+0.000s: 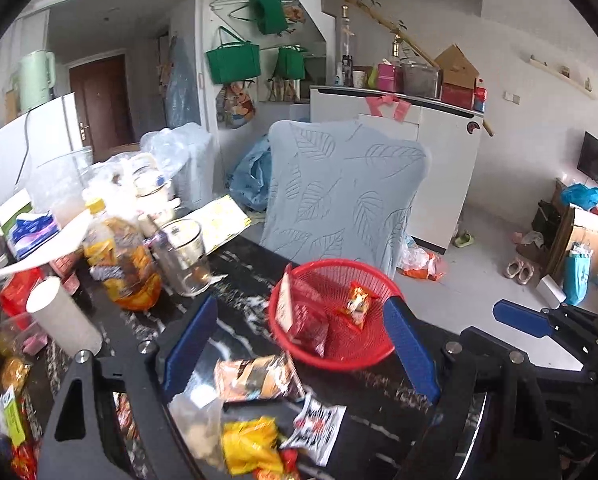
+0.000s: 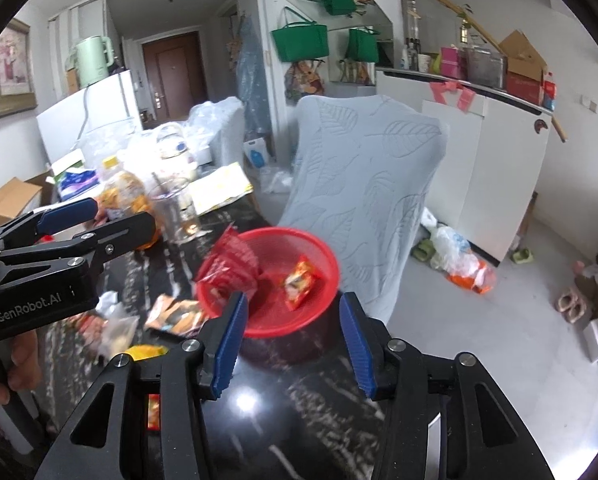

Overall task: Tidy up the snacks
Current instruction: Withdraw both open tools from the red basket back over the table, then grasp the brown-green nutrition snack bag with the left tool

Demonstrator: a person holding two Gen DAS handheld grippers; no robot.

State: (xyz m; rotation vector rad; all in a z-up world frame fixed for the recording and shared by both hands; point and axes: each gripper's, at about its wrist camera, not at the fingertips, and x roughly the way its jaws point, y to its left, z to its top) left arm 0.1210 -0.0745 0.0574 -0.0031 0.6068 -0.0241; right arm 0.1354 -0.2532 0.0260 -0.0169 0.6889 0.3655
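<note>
A red mesh basket (image 1: 369,276) (image 2: 323,256) sits on the black marble table (image 1: 379,396) near its far edge. It holds a dark red packet (image 1: 305,314) (image 2: 231,264) and a small orange packet (image 1: 357,300) (image 2: 301,278). Loose snacks lie in front of it: an orange-and-black packet (image 1: 255,378) (image 2: 175,316), a yellow packet (image 1: 249,444), a white-and-red packet (image 1: 319,428) and a clear bag (image 1: 197,424). My left gripper (image 1: 301,344) is open above the loose snacks. My right gripper (image 2: 295,344) is open just before the basket, empty.
Left of the basket stand a glass cup (image 1: 183,254), a bottle of orange snacks (image 1: 121,262), a paper roll (image 1: 65,316) and a heap of packaging. A chair with a pale blue leaf cover (image 1: 339,192) stands behind the table.
</note>
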